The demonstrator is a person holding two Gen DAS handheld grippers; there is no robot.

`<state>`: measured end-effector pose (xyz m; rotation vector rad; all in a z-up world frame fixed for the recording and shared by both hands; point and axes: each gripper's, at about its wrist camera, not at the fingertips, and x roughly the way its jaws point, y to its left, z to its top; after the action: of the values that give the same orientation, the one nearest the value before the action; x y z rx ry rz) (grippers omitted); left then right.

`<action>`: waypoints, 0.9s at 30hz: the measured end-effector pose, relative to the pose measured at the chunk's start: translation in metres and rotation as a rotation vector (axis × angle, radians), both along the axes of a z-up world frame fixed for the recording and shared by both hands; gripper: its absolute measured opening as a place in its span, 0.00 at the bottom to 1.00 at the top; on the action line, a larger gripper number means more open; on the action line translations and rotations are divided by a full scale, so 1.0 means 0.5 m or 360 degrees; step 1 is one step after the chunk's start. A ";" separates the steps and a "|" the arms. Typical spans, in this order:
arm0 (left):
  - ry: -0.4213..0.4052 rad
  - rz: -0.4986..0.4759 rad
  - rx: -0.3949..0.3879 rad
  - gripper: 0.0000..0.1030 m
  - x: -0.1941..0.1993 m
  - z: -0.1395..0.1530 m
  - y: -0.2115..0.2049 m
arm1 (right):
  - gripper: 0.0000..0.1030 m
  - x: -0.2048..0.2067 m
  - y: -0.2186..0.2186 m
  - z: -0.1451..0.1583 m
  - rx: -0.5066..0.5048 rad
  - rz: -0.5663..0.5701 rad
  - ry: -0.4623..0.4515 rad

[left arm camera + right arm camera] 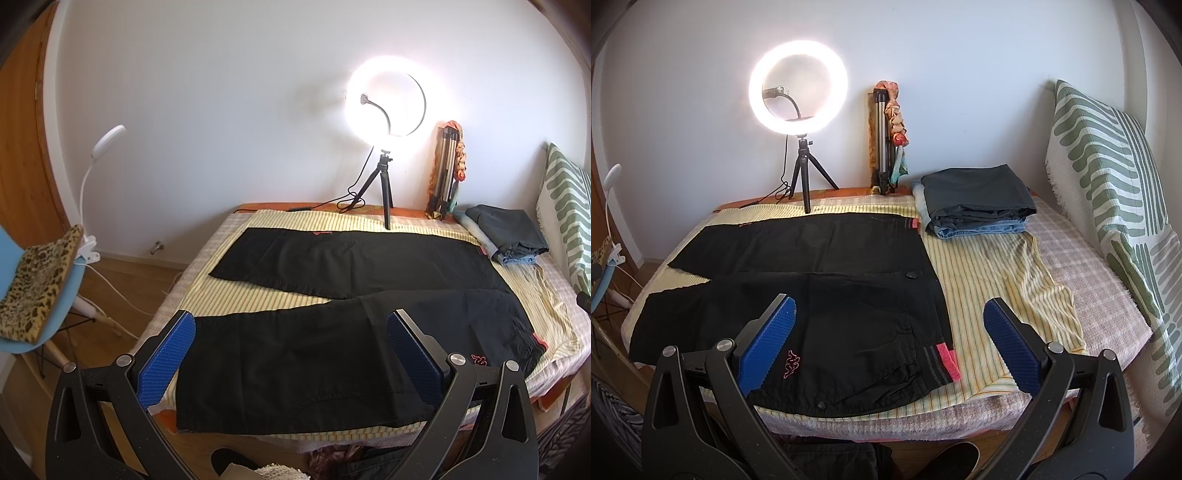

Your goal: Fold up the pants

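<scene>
the black pants (332,314) are lying flat on the bed (1071,266), long axis running left to right, waistband at the right. the left gripper (291,354) is hanging wide open and empty over the near leg, the right gripper (890,343) likewise over the waistband.

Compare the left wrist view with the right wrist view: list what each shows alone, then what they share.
Left wrist only: the blue chair carrying a leopard-print cushion, and the wooden door.

Right wrist only: the pants' button and the dark shoe on the floor.

Both: the black pants laid flat on the bed, the lit ring light, the folded clothes stack, the striped pillow, and open blue-padded fingers.
</scene>
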<state>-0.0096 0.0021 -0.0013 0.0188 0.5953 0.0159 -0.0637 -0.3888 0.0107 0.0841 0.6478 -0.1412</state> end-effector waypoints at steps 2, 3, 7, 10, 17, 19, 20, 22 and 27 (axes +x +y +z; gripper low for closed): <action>0.0003 0.0000 0.0001 1.00 0.002 0.000 0.000 | 1.00 -0.001 0.002 -0.002 -0.0001 0.0001 0.0001; 0.0004 0.0000 0.0000 1.00 0.002 -0.001 0.001 | 1.00 -0.003 0.004 -0.003 0.0000 0.0003 0.0002; 0.0006 0.0004 0.0003 1.00 0.004 0.000 0.000 | 1.00 0.000 0.004 -0.005 0.0000 0.0007 0.0006; 0.0008 0.0004 0.0010 1.00 0.005 -0.002 0.001 | 1.00 0.001 0.004 -0.005 0.0001 0.0006 0.0008; 0.0029 -0.0003 0.0037 1.00 0.008 -0.011 0.007 | 1.00 0.004 0.010 -0.010 -0.0012 0.0054 0.0026; 0.0042 -0.0010 0.0042 1.00 0.009 -0.015 0.013 | 1.00 0.006 0.012 -0.012 -0.0018 0.0086 0.0031; 0.0051 -0.0022 0.0039 1.00 0.010 -0.016 0.015 | 1.00 0.007 0.011 -0.013 -0.0028 0.0100 0.0033; 0.0078 -0.0039 0.0024 1.00 0.013 -0.023 0.025 | 1.00 0.009 0.014 -0.016 -0.0051 0.0132 0.0041; 0.0115 -0.0076 0.0036 1.00 0.021 -0.047 0.040 | 1.00 0.024 0.018 -0.034 -0.0056 0.0280 0.0113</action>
<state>0.0008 0.0221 -0.0246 0.0560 0.6671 -0.0243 -0.0516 -0.3796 -0.0063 -0.0119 0.7203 0.0145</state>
